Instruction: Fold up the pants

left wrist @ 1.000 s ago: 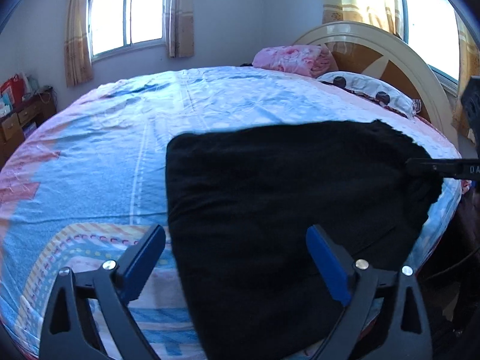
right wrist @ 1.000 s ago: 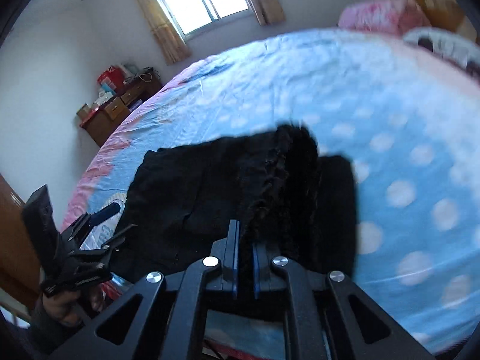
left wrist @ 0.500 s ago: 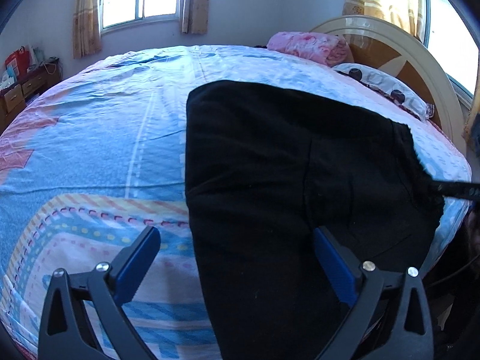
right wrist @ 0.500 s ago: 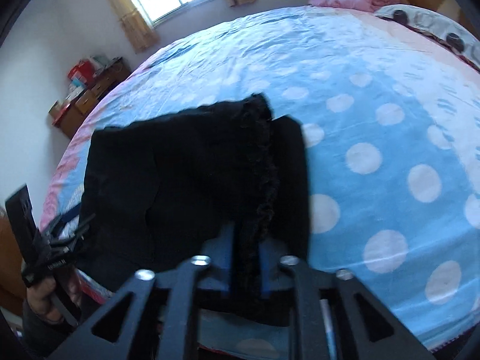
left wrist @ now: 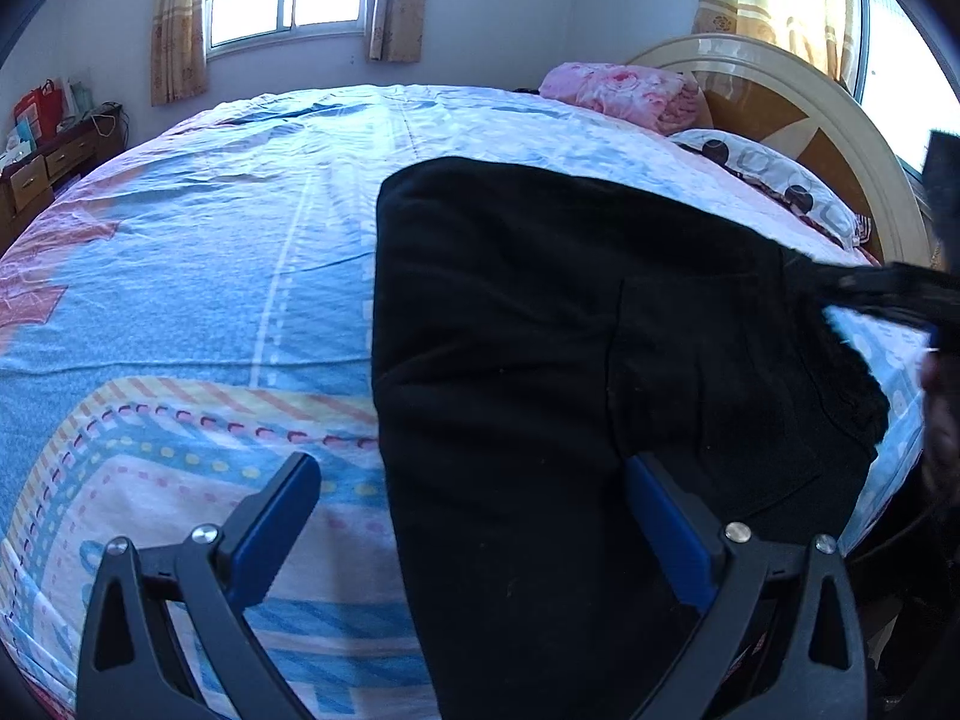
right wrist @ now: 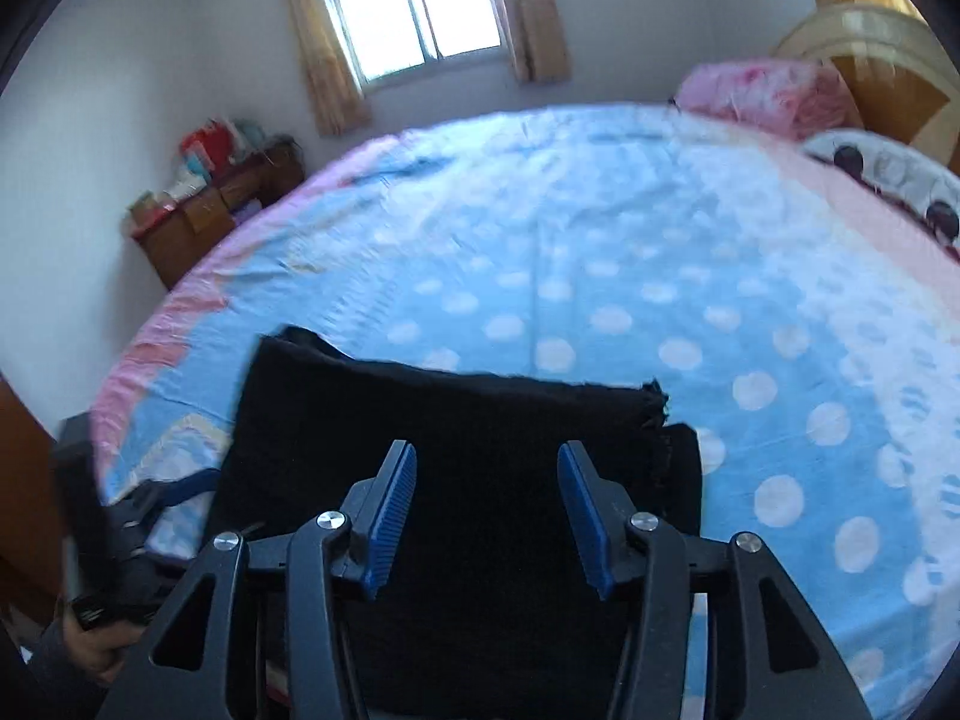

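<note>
The black pants (left wrist: 570,360) lie folded flat on the blue patterned bedsheet (left wrist: 210,276), near its front edge. My left gripper (left wrist: 474,474) stands wide open just above the fold's near left side; one finger is over the sheet, the other over the cloth, gripping nothing. The right gripper (left wrist: 852,291) shows blurred at the right edge, by the frayed hem. In the right wrist view, the right gripper (right wrist: 486,459) hovers over the pants (right wrist: 480,408), its jaws opening with no cloth pinched between the blue pads. The left gripper (right wrist: 174,486) appears at lower left, held by a hand (right wrist: 90,648).
A pink folded blanket (left wrist: 624,96) and a patterned pillow (left wrist: 774,186) rest by the round headboard (left wrist: 780,78). A wooden cabinet (left wrist: 36,174) with bags stands at the far left wall. The bed edge runs just below the pants.
The right gripper let go of the frayed hem, opened and drew back. The lifted edge dropped, and the pants now lie flat. The left gripper barely shifted.
</note>
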A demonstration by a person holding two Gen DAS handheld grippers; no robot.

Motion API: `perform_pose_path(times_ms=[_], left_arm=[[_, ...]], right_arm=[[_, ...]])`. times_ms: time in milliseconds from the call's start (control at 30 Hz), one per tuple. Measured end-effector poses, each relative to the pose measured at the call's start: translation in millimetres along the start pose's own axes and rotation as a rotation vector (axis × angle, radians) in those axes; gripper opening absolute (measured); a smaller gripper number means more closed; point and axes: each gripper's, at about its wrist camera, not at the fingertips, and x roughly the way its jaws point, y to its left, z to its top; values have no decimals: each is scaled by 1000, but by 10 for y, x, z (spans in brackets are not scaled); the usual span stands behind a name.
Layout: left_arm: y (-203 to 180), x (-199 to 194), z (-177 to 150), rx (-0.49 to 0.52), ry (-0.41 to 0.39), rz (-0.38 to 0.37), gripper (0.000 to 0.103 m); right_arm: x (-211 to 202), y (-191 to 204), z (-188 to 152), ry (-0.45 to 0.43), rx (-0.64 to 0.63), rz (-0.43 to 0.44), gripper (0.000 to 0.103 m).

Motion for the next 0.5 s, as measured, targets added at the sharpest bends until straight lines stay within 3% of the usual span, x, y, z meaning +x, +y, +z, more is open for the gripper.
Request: perform_pose_path(times_ms=[67,167,367,500], left_arm=[[1,10,-11,-1,3,-11,103],[7,28,-29,-8,6,-16,103],[15,13,-34,-11,9,-14,103],[54,-15,-57,-17,13,-16,103]], right_arm=[[186,-223,-16,65,69,-21,51],[312,-400,-70,98,109,43,51],[252,-184,-27,148,-1,-50,51],[-17,194,218,100,-113,-53,51]])
